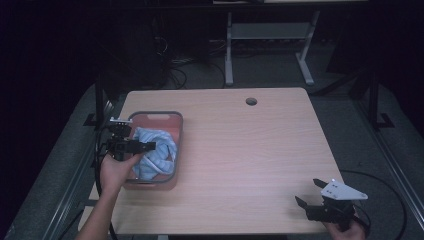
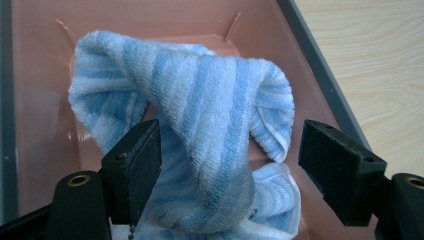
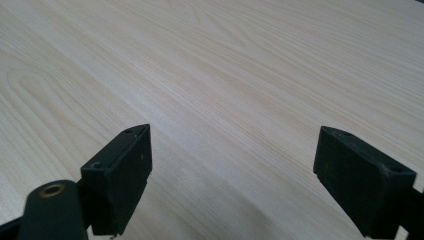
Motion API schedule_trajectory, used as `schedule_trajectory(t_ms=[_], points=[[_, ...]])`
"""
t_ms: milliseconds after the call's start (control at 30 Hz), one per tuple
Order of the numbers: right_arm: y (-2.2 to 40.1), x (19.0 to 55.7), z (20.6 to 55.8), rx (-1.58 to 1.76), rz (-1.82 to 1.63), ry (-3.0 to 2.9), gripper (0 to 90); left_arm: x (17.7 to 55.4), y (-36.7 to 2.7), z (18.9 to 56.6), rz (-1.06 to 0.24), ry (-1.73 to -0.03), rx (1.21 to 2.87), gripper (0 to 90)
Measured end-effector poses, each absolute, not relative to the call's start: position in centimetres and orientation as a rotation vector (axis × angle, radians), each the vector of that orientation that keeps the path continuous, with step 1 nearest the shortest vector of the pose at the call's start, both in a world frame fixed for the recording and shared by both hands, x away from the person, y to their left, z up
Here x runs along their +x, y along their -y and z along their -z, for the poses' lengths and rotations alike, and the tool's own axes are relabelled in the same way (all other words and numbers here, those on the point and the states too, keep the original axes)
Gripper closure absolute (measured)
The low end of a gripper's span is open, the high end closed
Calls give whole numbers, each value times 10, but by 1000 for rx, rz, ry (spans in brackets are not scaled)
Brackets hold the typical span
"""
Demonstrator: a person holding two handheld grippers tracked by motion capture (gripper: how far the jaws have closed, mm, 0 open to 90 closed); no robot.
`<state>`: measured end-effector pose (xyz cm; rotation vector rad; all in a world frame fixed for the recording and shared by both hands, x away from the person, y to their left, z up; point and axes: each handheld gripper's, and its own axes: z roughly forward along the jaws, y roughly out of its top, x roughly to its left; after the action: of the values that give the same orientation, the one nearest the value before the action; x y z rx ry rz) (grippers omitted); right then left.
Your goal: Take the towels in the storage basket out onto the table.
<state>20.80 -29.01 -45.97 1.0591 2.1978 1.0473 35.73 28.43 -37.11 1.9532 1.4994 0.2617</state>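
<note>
left gripper [image 2: 230, 165] jaws wide around towel [image 2: 210, 115] in basket [image 2: 320, 75].

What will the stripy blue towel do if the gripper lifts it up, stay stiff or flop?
The blue striped towel would probably flop and dangle; it already lies crumpled in soft folds in the pink bin. Its fluffy ribbed weave should grip, not slip.

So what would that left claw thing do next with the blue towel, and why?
Probably close the left gripper on the towel. Its jaws stand wide apart, with a raised fold of the blue striped cloth between them. One pad seems to brush the fold, but nothing is pinched yet. The towel still lies crumpled in the pink bin, so a grip would likely have to come before any lift.
</note>
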Motion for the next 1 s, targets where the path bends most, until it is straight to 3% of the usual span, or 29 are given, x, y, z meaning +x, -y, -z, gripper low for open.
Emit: schedule_trajectory(t_ms=[233,533,600,833,1000], points=[[291,208,460,1055,-1046,-2196,151,361,-280,378,-286,-1541,1993,288],[291,208,460,1052,-1046,-2196,151,364,-271,384,-289,-1548,2058,451],[290,208,461,1050,-1048,-2197,151,365,-268,385,-293,-1554,2067,452],[290,208,460,1059,-1051,-2195,151,365,-270,384,-317,-1541,2082,658],[291,207,460,1065,-1056,-2188,151,363,-274,384,-307,-1540,2062,719]])
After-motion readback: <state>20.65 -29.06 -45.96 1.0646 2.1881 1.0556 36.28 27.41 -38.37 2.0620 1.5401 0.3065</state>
